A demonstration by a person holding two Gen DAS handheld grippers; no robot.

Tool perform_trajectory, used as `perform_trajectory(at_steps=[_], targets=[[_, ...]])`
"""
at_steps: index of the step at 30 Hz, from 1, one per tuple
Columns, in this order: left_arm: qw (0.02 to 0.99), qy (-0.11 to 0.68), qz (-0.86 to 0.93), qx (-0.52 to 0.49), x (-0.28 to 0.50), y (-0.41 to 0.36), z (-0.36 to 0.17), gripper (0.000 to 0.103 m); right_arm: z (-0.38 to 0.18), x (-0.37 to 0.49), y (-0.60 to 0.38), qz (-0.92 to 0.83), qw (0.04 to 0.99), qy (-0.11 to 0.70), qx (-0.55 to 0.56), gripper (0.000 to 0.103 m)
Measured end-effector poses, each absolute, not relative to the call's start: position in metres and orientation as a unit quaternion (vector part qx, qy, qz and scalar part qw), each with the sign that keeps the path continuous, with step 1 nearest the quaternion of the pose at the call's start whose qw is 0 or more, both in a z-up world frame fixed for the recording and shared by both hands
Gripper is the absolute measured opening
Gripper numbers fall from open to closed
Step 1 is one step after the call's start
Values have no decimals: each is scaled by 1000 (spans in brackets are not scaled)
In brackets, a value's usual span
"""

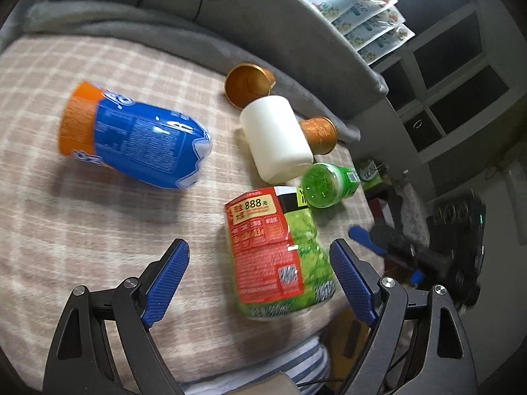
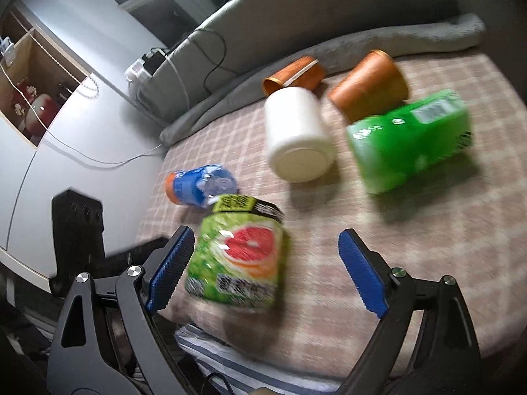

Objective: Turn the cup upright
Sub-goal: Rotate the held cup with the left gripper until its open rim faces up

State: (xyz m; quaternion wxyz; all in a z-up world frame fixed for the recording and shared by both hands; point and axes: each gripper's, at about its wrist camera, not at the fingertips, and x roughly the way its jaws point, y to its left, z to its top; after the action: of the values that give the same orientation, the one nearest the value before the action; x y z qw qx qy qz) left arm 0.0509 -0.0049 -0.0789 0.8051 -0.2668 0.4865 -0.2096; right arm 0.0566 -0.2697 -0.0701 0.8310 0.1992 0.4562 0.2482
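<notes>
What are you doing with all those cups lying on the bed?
A person holds two grippers, both open and empty. The left gripper and right gripper hover by the grapefruit cup, which lies on its side on the checked blanket. The blue cup, white cup, green cup and two orange cups lie tipped over too. Nothing is upright yet.

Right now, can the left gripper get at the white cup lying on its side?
Probably not directly: the open left gripper has the grapefruit-label container lying between it and the white cup.
</notes>
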Motion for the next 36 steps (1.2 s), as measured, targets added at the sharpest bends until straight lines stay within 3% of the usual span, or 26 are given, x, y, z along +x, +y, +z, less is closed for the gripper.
perform_trajectory(at_steps=[20,29,36], targets=[[756,544,-224,-286,91,-31,-100,87,-78,25,-319,176,857,438,206,92],[749,558,-226,-277,96,-36,-105,78,-83,27,-325,163,857,440,214,92],[757,553,-227,-262,94,-39,-101,78,-82,28,-328,157,858,437,218,92]])
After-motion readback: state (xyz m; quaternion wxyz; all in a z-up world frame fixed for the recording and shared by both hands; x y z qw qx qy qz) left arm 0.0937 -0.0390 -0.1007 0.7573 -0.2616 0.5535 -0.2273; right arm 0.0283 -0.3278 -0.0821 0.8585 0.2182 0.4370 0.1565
